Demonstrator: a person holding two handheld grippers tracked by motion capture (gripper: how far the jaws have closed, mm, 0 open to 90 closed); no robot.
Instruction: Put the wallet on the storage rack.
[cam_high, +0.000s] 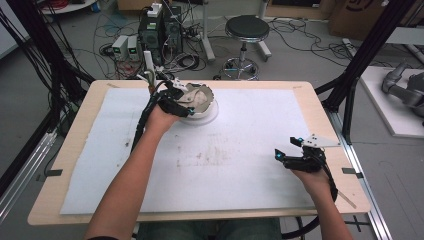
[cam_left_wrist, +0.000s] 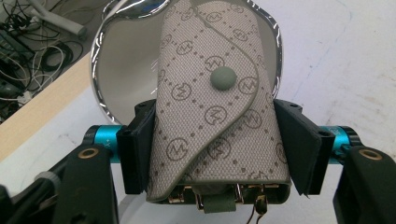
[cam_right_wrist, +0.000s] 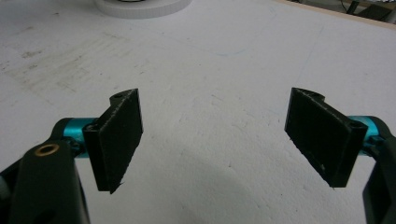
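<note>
A beige monogram key pouch (cam_left_wrist: 212, 116) with a round snap button is clamped between the jaws of my left gripper (cam_left_wrist: 215, 149), gold key hardware showing at its near end. It hangs over a shiny metal bowl (cam_left_wrist: 126, 79). From above, that left gripper (cam_high: 186, 100) sits at the bowl (cam_high: 205, 95), which rests on a white round base (cam_high: 210, 114) at the far middle of the table. My right gripper (cam_high: 286, 150) hovers over the mat at the near right; its jaws (cam_right_wrist: 215, 140) stand wide apart with nothing between them.
A white mat (cam_high: 235, 165) covers most of the wooden table (cam_high: 75, 150); faint stains mark its middle. The white base's edge (cam_right_wrist: 140, 7) shows far ahead of the right gripper. A stool (cam_high: 246, 30), computers and cables lie beyond the table.
</note>
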